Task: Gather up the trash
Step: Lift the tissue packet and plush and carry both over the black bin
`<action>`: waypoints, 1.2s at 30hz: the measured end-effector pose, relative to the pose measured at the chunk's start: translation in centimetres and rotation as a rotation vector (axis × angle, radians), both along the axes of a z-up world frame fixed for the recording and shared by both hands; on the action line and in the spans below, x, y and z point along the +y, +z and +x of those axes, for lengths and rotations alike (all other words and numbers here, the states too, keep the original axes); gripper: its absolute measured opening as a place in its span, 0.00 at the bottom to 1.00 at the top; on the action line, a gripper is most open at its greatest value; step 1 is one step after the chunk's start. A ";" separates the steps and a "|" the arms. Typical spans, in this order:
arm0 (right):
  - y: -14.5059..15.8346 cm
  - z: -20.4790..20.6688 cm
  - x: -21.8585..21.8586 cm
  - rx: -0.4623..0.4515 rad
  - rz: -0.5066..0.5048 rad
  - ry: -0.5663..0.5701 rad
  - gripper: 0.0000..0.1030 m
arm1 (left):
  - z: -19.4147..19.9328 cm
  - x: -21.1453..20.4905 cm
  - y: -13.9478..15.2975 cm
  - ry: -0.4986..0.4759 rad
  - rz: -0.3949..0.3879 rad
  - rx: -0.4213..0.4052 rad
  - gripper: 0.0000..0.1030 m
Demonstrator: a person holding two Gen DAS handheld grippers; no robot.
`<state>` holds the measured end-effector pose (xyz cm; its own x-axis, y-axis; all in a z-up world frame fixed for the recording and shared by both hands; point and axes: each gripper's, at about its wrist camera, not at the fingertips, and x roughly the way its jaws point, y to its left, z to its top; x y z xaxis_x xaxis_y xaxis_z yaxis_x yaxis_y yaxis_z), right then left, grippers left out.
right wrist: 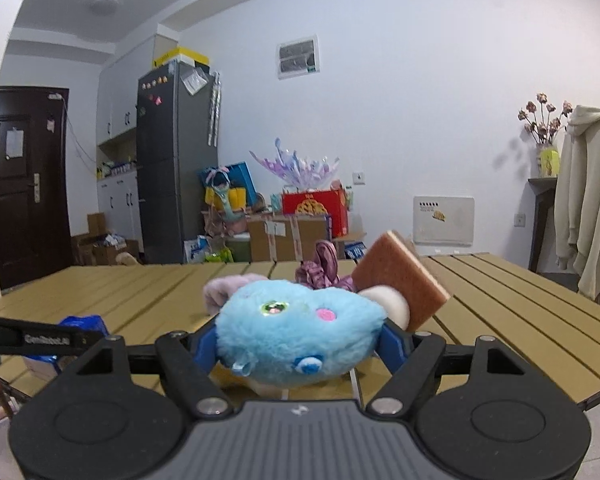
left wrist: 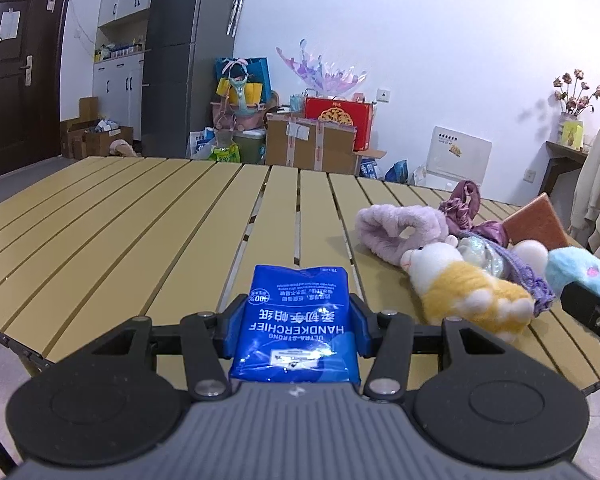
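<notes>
Left tongs [left wrist: 300, 320] clench our tissue pack [left wrist: 298, 324] at lower centre over the counter [left wrist: 140, 216]; right tongs [right wrist: 296, 344] squeeze the blue plush [right wrist: 296, 336], which could slip since fur compresses.

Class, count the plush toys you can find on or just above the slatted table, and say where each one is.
3: a blue plush gripped by the right gripper; a white-and-yellow plush and a lilac plush lying beside it on the table. Others may be hidden.

Each claw, left claw [left wrist: 298, 316] and right claw [right wrist: 296, 344], has a ribbed grey body, two round black discs, black linkage bars with silver screws, and blue fingers [left wrist: 358, 320]. One black bar carries white lettering.
</notes>
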<state>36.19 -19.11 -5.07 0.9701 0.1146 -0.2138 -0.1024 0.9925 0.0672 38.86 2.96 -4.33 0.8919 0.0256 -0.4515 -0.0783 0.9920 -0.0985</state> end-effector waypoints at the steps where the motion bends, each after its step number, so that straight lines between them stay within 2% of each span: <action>1: 0.2 -0.3 -0.1 -0.004 0.004 0.005 0.73 | -0.4 0.0 0.1 -0.001 0.000 -0.006 0.50; 8: 1.1 -2.7 -0.1 -0.023 -0.004 0.025 0.73 | -2.9 -0.4 1.4 0.002 0.009 -0.035 0.50; 14: 1.3 -6.4 -0.1 -0.030 -0.011 0.040 0.73 | -7.1 -0.8 1.4 -0.008 0.008 -0.042 0.50; 27: -1.6 -15.0 -1.1 0.111 -0.025 0.054 0.73 | -15.4 -0.9 -0.3 -0.045 0.067 0.035 0.50; 36: -3.5 -19.3 -1.6 0.212 -0.043 0.048 0.73 | -18.9 -0.6 -2.7 -0.060 0.099 0.127 0.50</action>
<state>16.93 -20.66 -8.60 0.8964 0.1461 -0.4185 -0.1379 0.9892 0.0499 20.01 2.32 -7.01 0.8292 0.0241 -0.5585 -0.0244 0.9997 0.0071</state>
